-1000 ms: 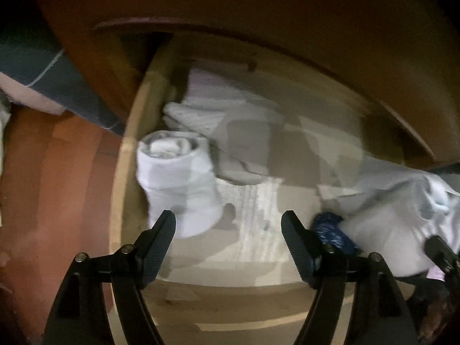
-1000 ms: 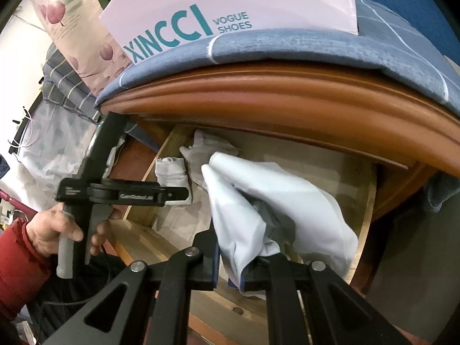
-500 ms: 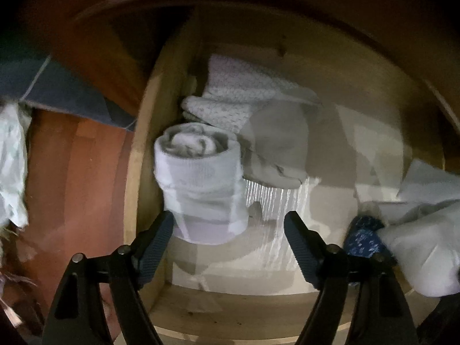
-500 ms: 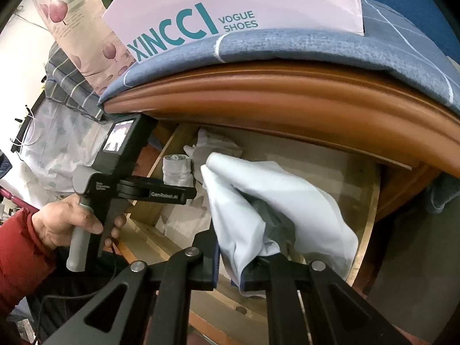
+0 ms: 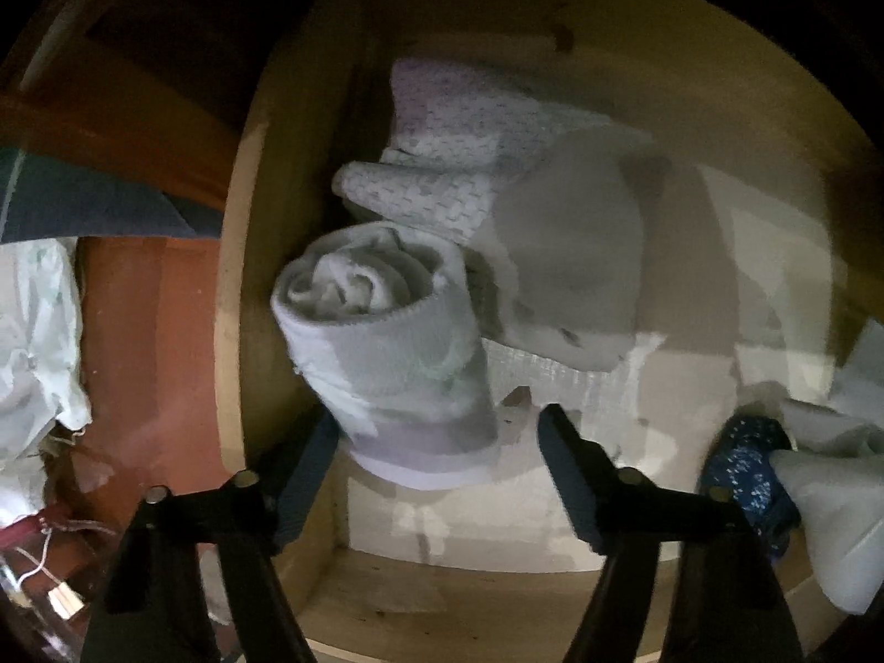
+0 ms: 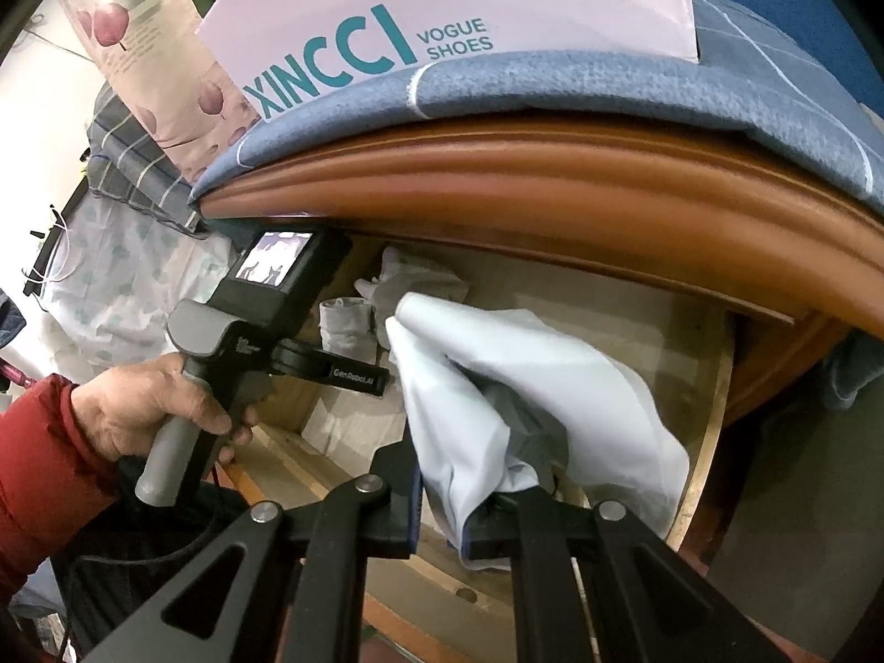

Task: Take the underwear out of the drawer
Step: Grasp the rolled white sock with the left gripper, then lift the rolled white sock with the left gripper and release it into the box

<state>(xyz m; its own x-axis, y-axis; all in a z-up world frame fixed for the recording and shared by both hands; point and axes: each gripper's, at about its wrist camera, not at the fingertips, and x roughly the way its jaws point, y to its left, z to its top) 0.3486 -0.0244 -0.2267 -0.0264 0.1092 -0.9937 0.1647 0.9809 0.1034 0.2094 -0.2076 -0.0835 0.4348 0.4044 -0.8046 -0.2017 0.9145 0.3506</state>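
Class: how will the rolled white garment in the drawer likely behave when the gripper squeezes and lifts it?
The rolled white garment is soft cloth, so it will probably squash rather than resist. Its tight roll may hold together briefly, though the loose inner end could unroll. It looks light for its bulk.

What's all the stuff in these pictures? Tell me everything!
rolled garment: one, white, left side of drawer, between the closing left jaws, not yet pinched
patterned folded cloths: two, white, back left of drawer
grey garment: one, beside the roll
dark blue speckled cloth: one, drawer's right
pale garment: one, light blue-white, held above drawer
drawer: one, light wood
shoe bag: one, white, teal lettering, on top
left gripper: black
right gripper: black, clamping pale garment
hand: one, red sleeve
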